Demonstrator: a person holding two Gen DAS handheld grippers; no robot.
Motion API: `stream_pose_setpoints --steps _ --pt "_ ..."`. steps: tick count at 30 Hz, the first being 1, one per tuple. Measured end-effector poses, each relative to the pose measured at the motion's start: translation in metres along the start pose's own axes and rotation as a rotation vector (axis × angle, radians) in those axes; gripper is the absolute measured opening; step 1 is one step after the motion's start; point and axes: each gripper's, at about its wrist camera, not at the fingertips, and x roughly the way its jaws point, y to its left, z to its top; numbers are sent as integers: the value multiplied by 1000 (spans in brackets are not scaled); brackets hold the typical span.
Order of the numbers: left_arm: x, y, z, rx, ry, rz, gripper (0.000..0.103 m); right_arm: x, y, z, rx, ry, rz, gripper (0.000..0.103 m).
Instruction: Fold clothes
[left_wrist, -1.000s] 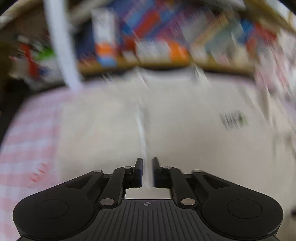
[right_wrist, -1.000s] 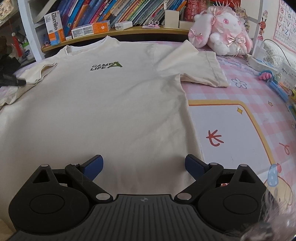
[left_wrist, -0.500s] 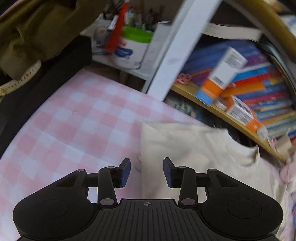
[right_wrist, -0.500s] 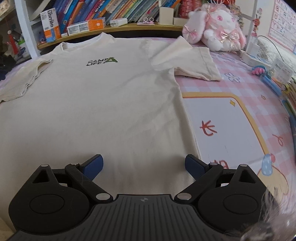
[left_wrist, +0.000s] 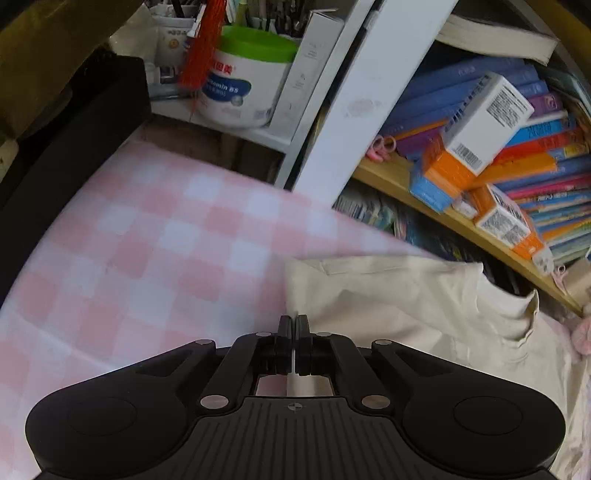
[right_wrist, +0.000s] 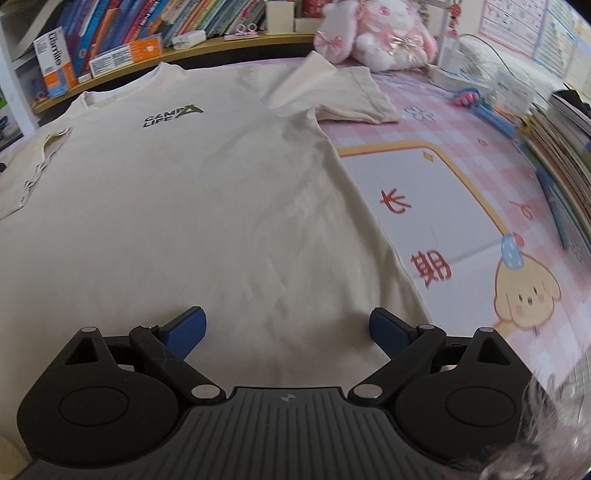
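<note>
Fingers: your left gripper (left_wrist: 294, 325) is pinched on the sleeve (left_wrist: 317, 291) edge, right gripper (right_wrist: 286, 325) gapes wide, holding nothing.
Shirt (right_wrist: 177, 206) lies flat on the mat (right_wrist: 461, 206), collar far; body sits right of your left fingers.

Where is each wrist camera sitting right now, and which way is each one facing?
Left wrist: on the left gripper, low at the T-shirt sleeve edge, facing the bookshelf corner; the shut fingers show, pinching cloth.
Right wrist: on the right gripper, above the shirt hem, facing up the shirt toward the bookshelf and plush rabbit; the open fingers show.
Shared: the T-shirt, the pink checked table cover, and the orange-and-white box on the shelf.
</note>
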Motion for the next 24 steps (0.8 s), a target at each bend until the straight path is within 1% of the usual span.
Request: stream_pose_setpoints --steps 2,4,7,11,13,17,18,21,23,24 --pt "5 -5 0 53 12 5 1 -2 2 -2 13 1 -10 96" --pt "6 -5 -1 81 6 -3 1 -3 4 -4 25 3 -20 96" --pt "4 2 0 62 6 -28 1 -5 8 -7 44 4 -35 96" --pt "-3 2 -1 67 -17 -13 4 -7 11 -9 62 6 -49 96" --pt "-16 5 -2 42 -39 -60 4 -7 11 -9 62 6 -50 96" --pt "-54 -3 -16 70 -87 -133 6 -7 11 -10 62 2 -53 96" --pt "-64 -8 -24 92 -92 -143 6 -7 12 -10 63 2 -55 96" --pt "-86 -18 -50 149 -88 -145 13 -7 13 -10 63 2 -56 96" --pt "-98 -23 -69 179 -93 -110 23 -8 14 -10 63 2 -56 96" --pt "-103 -24 -79 187 -92 -92 26 -8 15 -9 63 3 -56 96"
